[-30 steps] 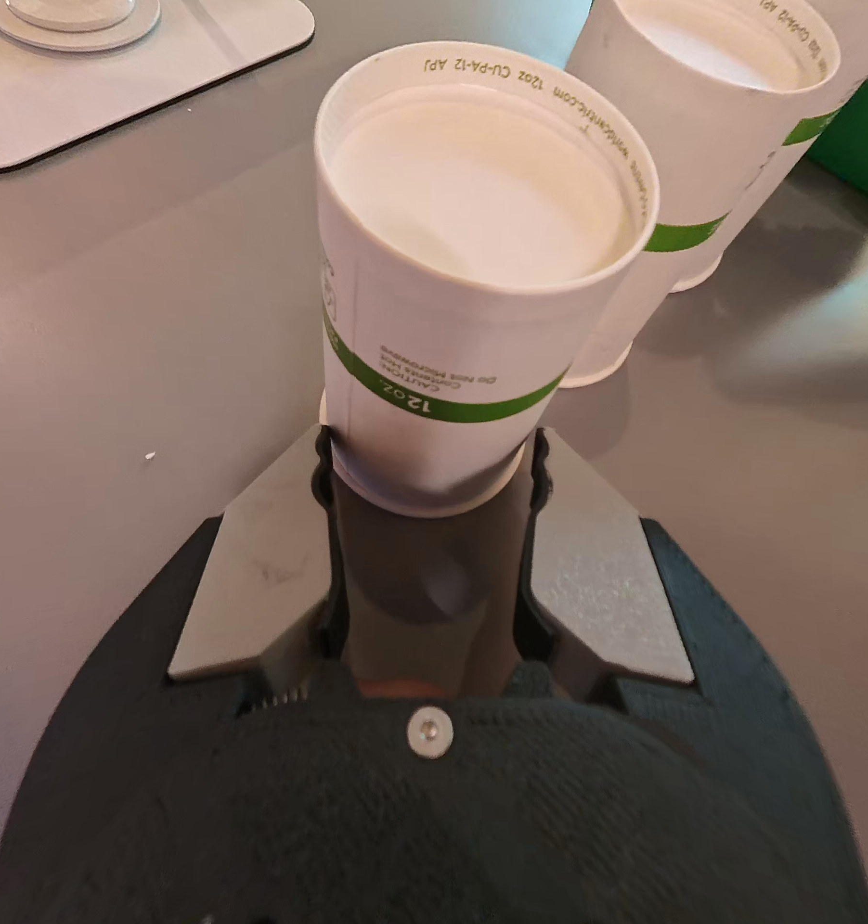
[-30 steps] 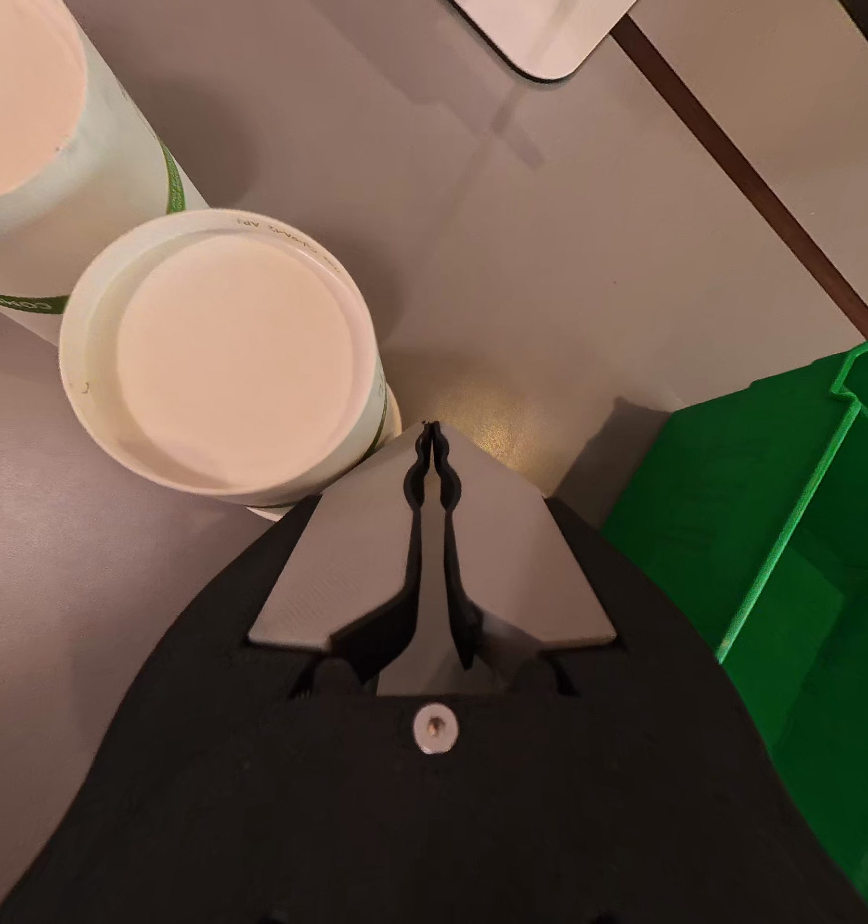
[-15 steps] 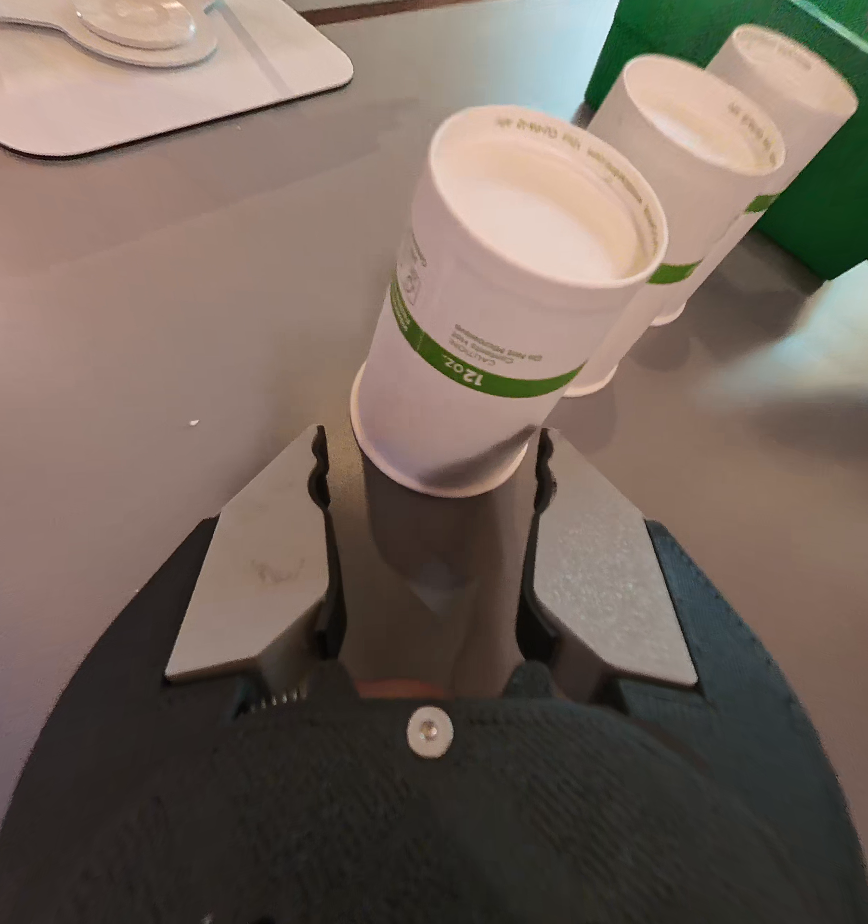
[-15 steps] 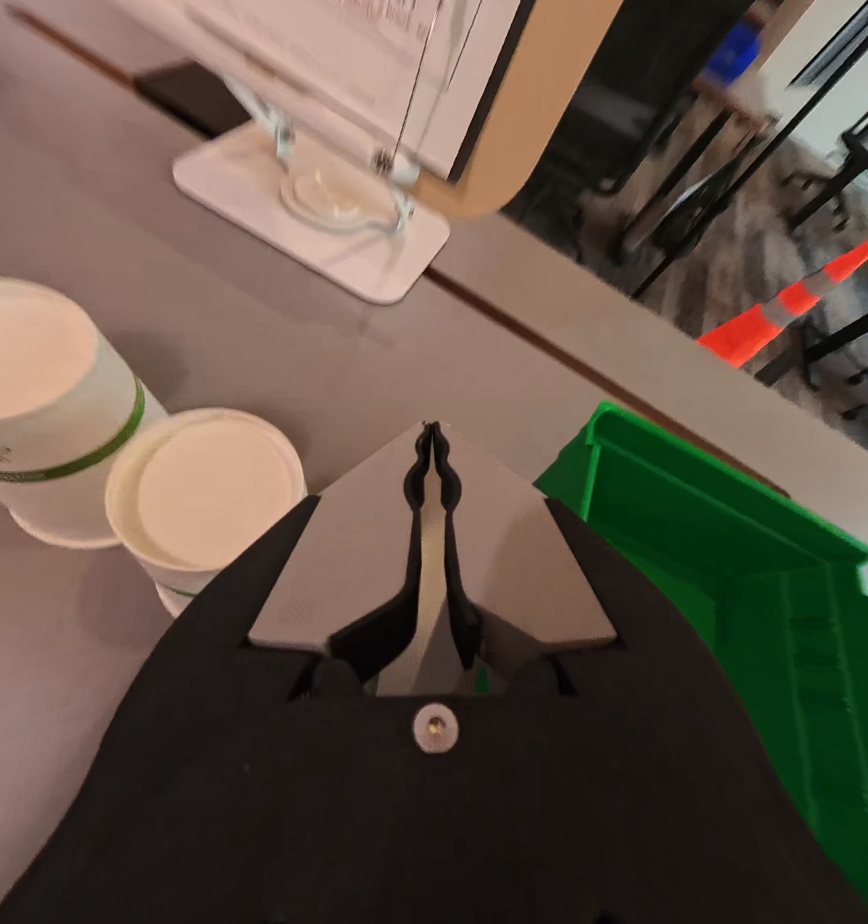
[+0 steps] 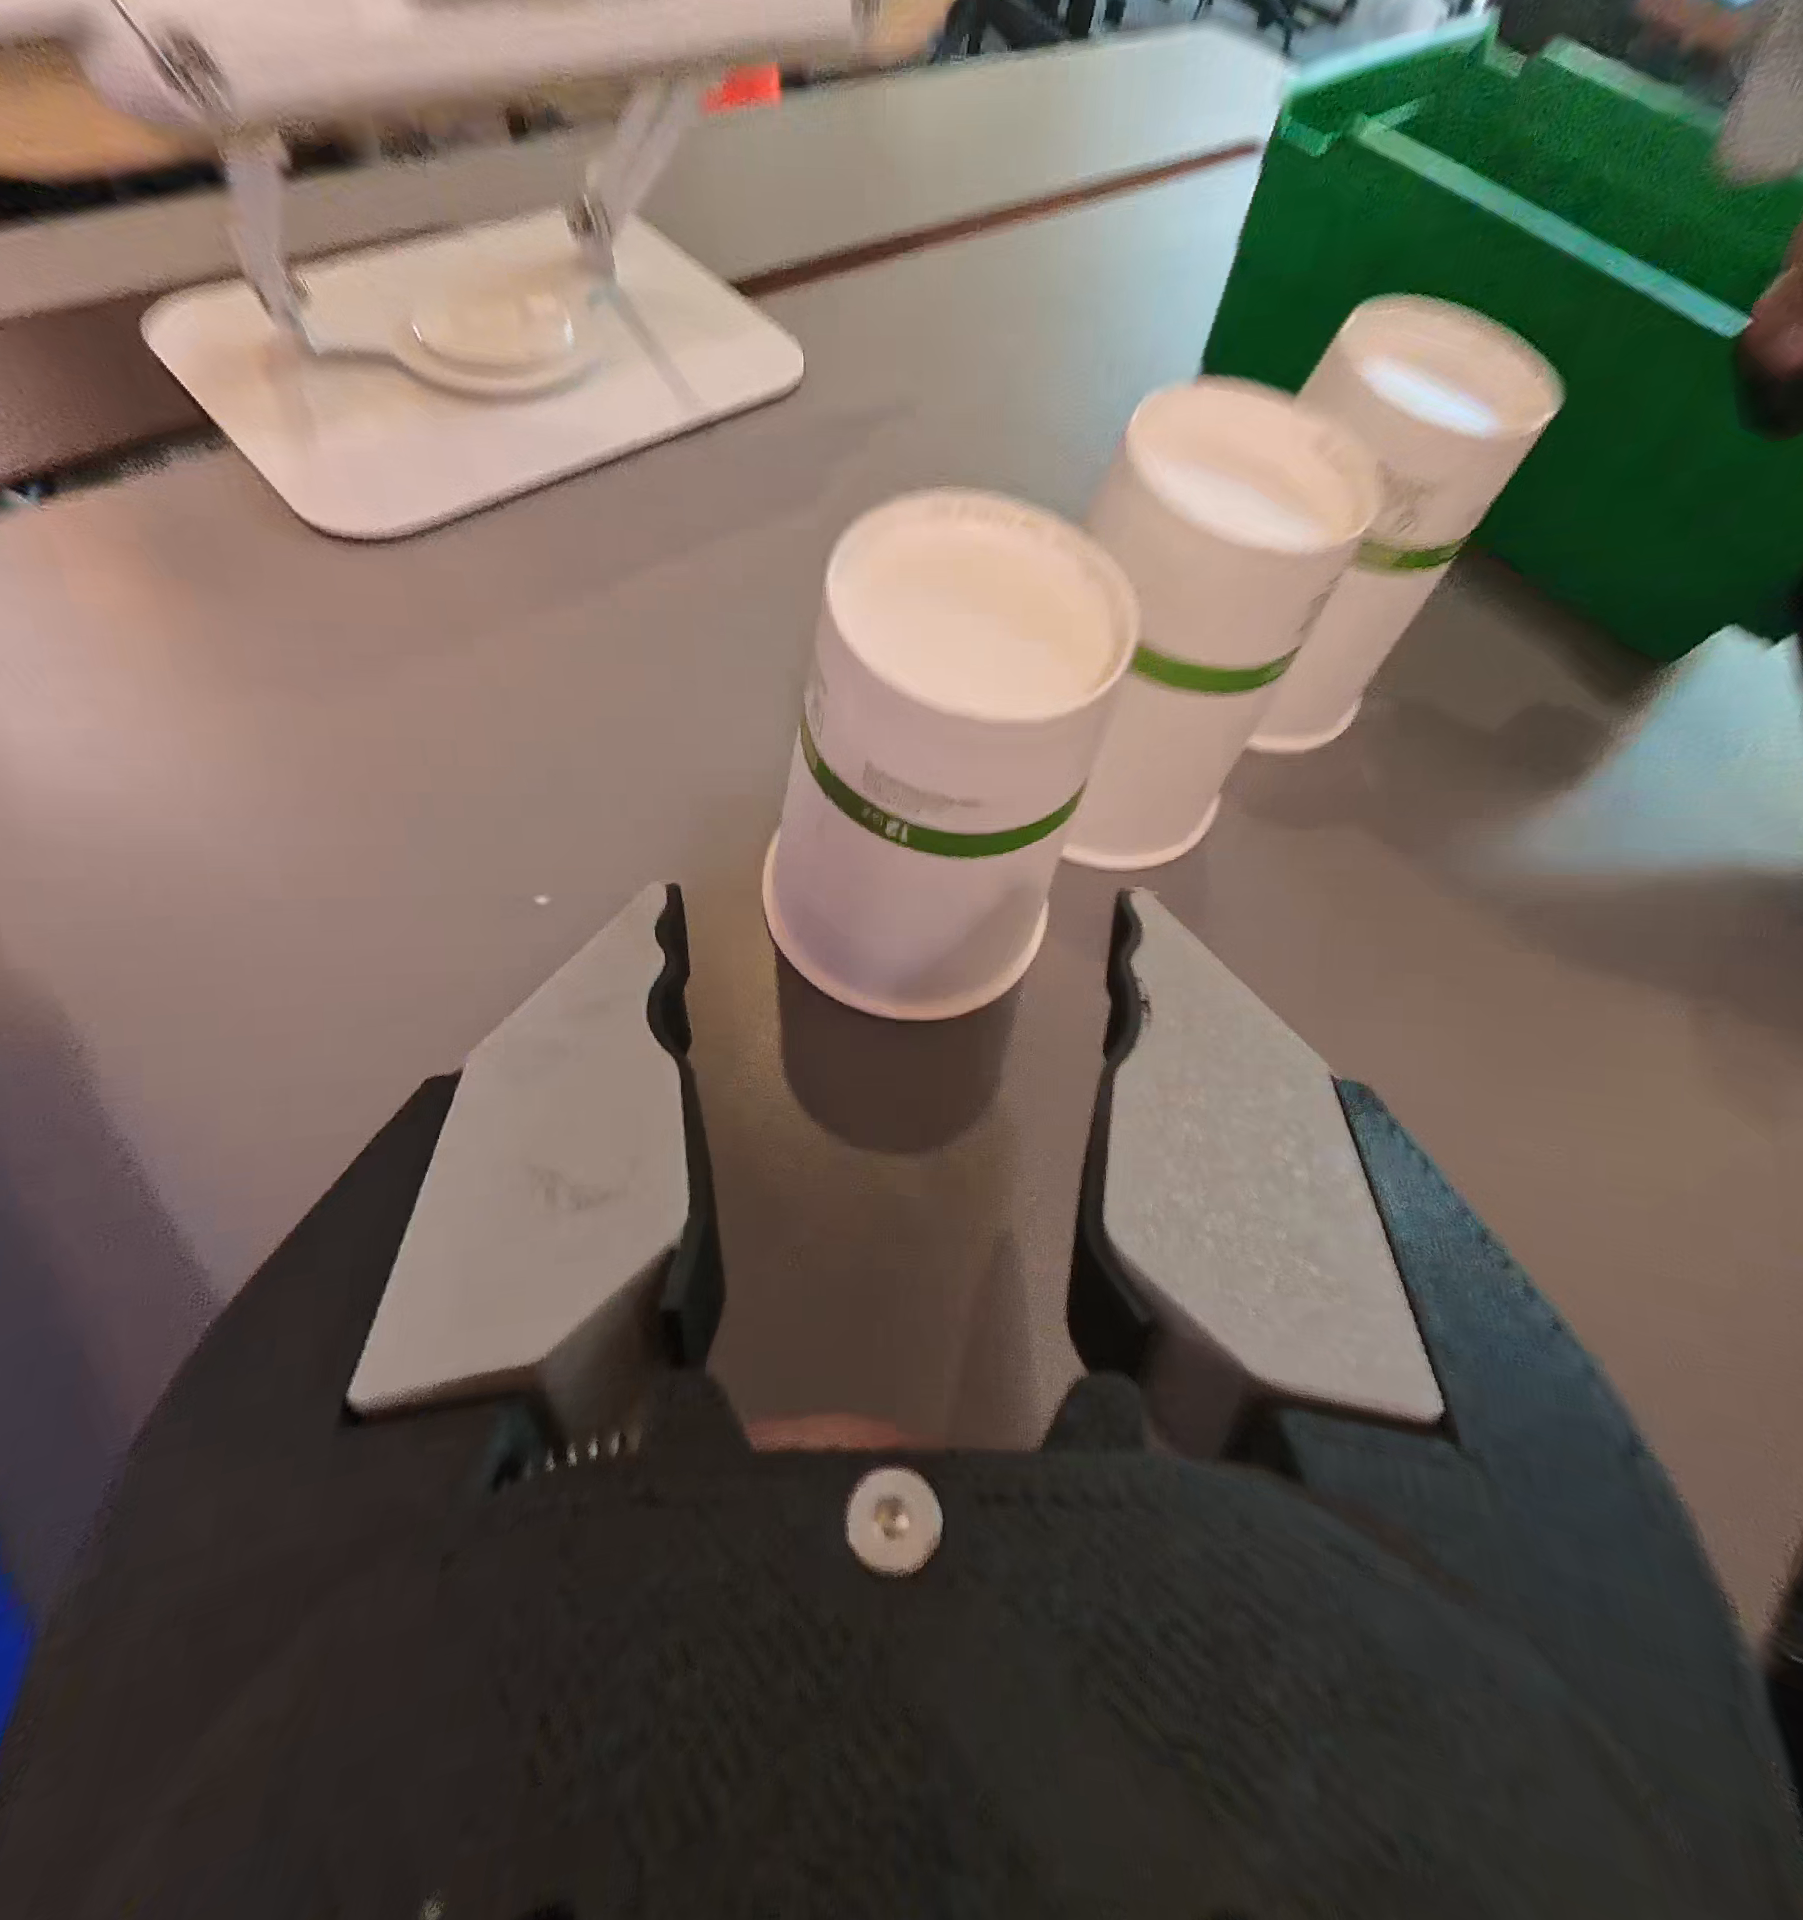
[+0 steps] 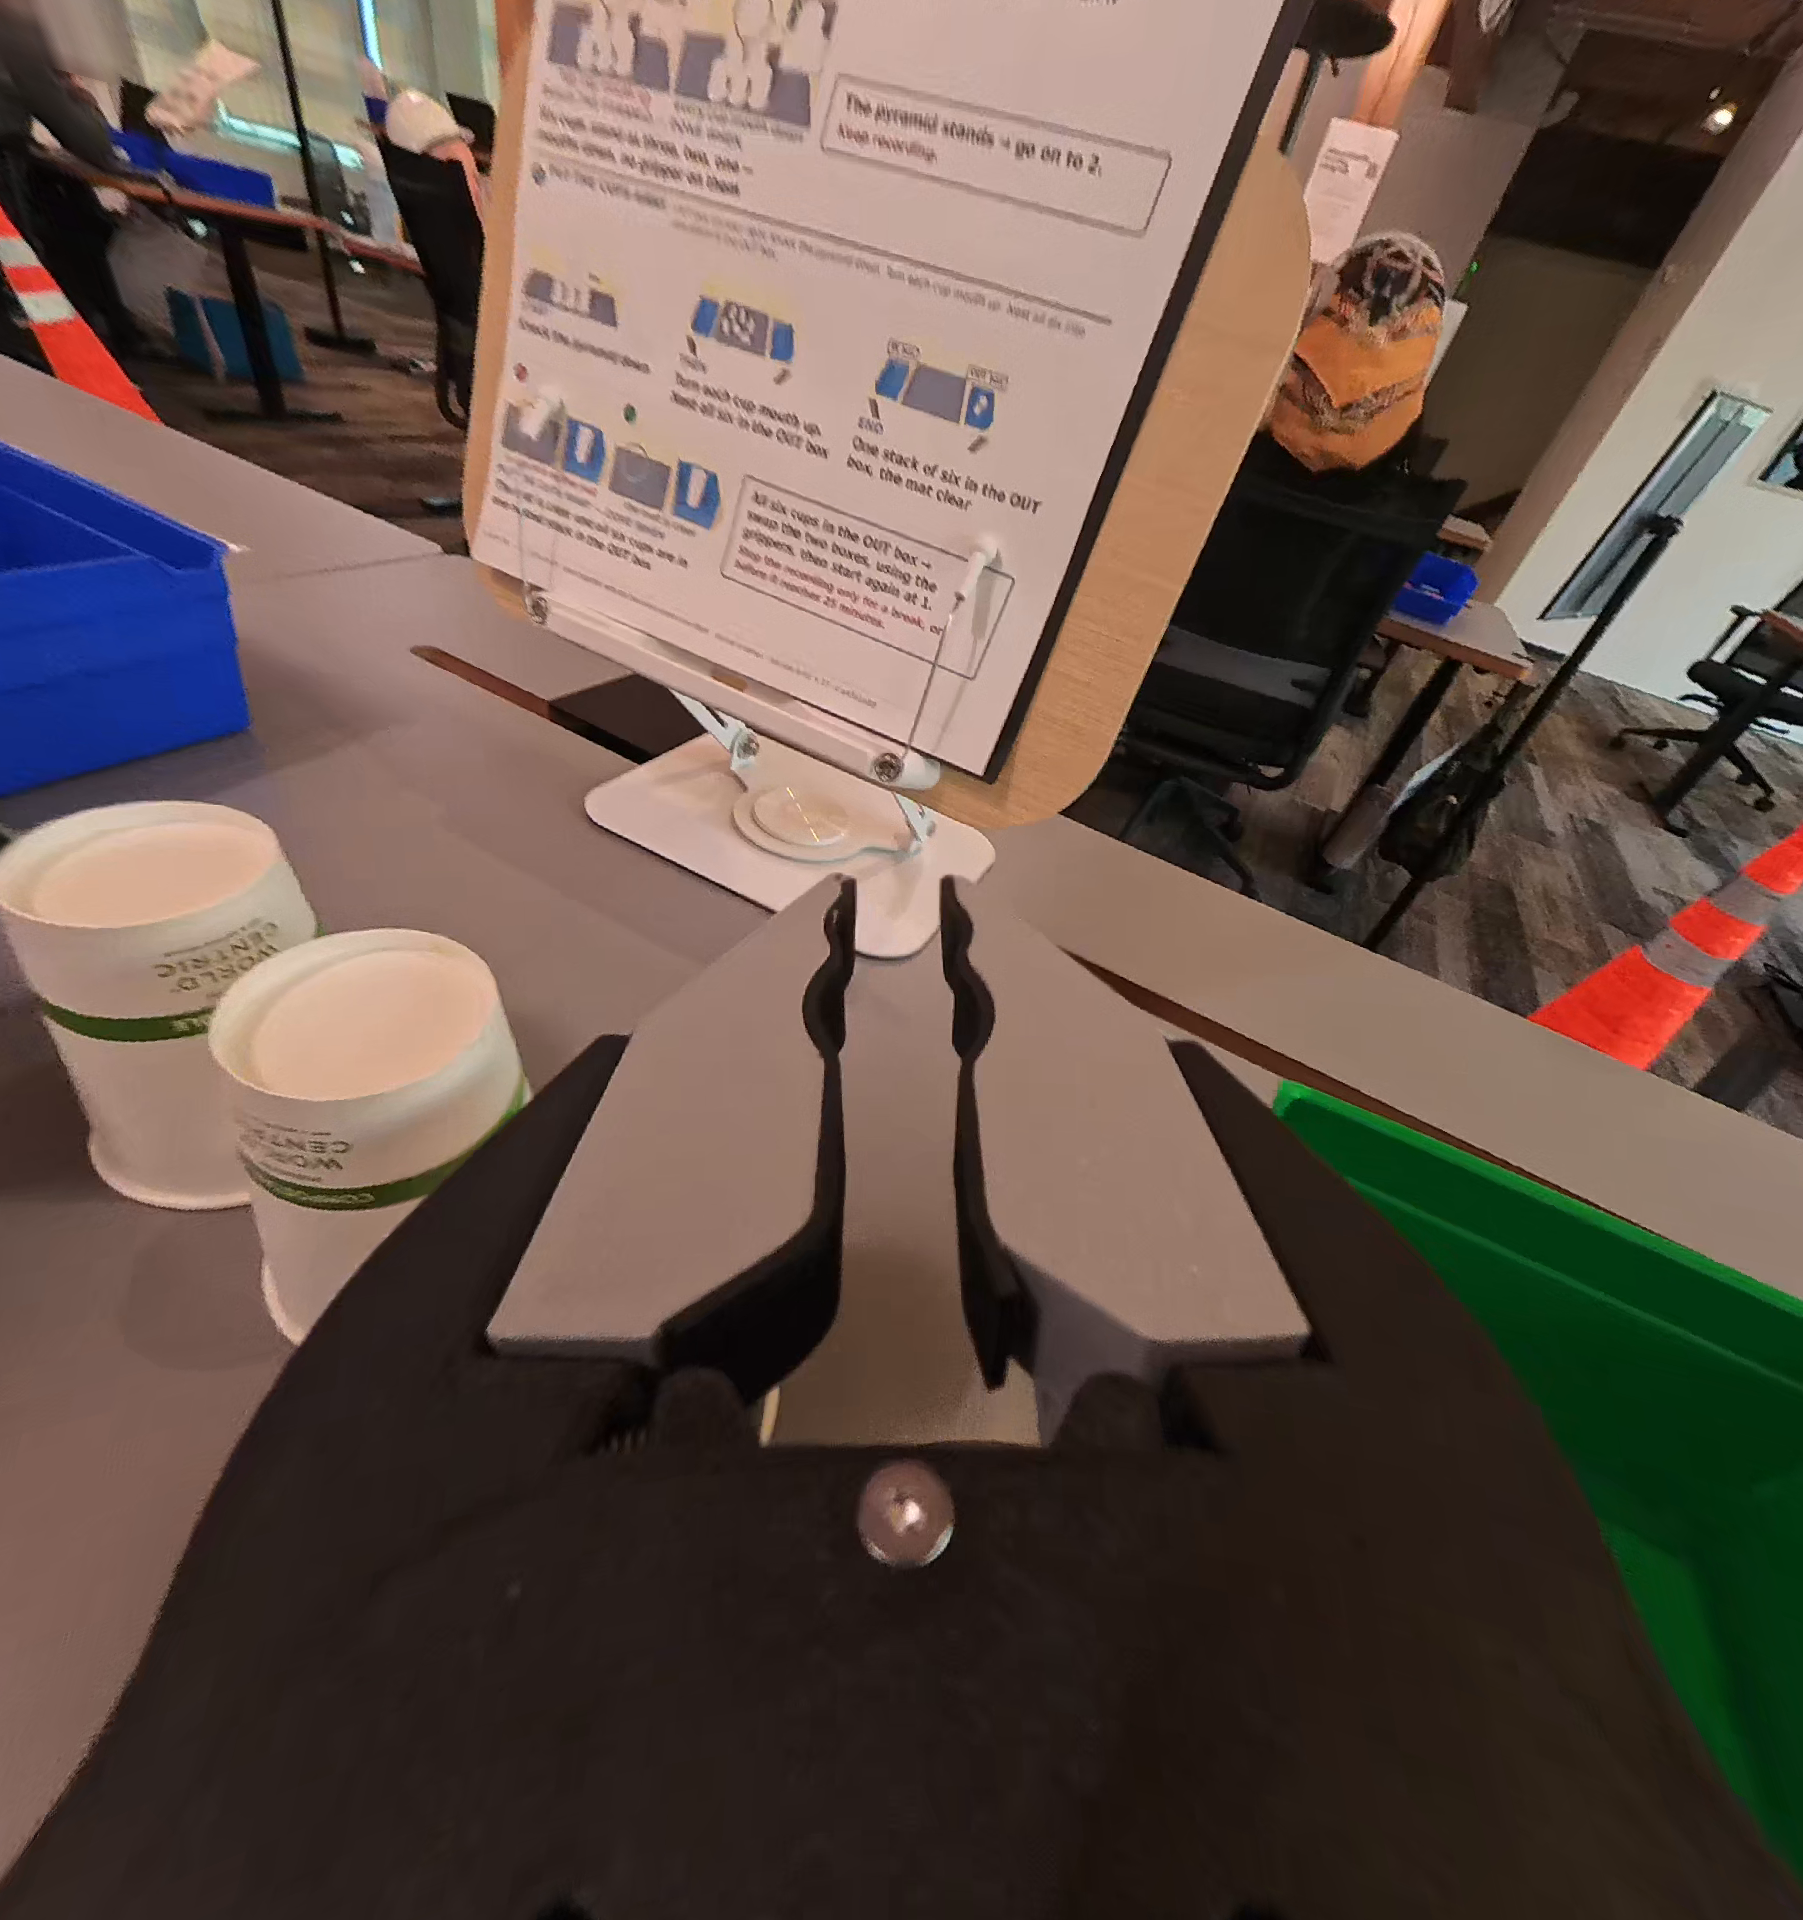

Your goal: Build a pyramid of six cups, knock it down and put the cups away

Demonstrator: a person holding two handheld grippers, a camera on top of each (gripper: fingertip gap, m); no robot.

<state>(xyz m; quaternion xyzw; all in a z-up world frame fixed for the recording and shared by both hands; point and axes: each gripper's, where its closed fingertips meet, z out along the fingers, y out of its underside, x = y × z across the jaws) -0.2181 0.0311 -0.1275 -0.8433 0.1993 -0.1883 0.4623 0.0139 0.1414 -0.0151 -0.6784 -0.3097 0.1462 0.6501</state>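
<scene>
Cups stand mouth-down in a row of three on a grey table, each white with a green band. The near cup sits just ahead of the left gripper, whose fingers are spread wide, empty, not touching it. The middle cup and far cup run onward to the right of those fingers, close together; I cannot tell if they touch. A green bin stands just beyond the far cup. Bare table lies open to the left of the fingers, up to a white stand base.

The right gripper is held above the table, its fingers a narrow gap apart, gripping nothing. Two cups are to their left, the green bin's edge to their right, open table between. A blue bin sits far left.
</scene>
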